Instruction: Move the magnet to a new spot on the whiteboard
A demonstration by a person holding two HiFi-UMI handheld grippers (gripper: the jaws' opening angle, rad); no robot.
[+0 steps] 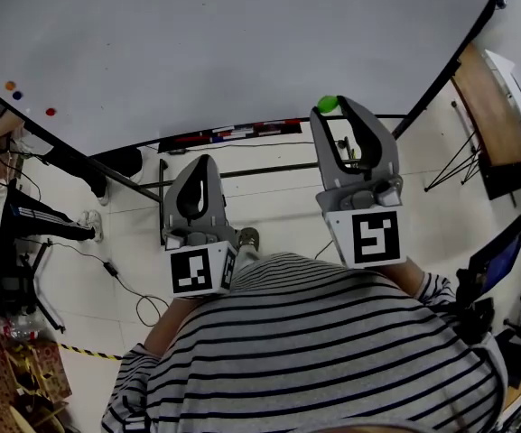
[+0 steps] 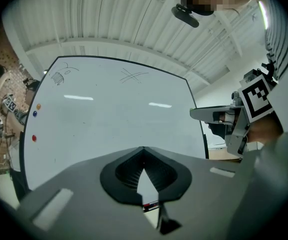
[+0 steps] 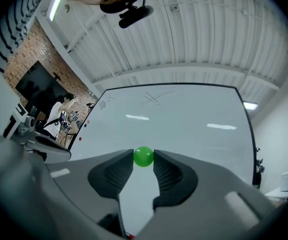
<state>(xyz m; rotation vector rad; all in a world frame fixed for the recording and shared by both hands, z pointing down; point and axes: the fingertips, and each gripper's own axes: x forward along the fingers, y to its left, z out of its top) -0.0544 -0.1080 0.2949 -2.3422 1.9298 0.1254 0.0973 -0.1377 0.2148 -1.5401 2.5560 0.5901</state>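
Observation:
A round green magnet (image 3: 144, 156) sits pinched between the tips of my right gripper (image 3: 144, 157), which is shut on it in front of the whiteboard (image 3: 183, 129). In the head view the same green magnet (image 1: 328, 104) shows at the right gripper's (image 1: 330, 108) tip, over the lower edge of the whiteboard (image 1: 242, 43). My left gripper (image 1: 197, 165) hangs lower and to the left, below the board. Its jaws meet at the tips with nothing between them, as the left gripper view shows (image 2: 144, 149).
Three small magnets, orange (image 1: 10, 86), blue (image 1: 17, 95) and red (image 1: 51, 112), cling to the board's left side. A pen tray (image 1: 233, 133) runs under the board. A person (image 1: 7, 206) stands at the far left, a wooden desk (image 1: 490, 124) at the right.

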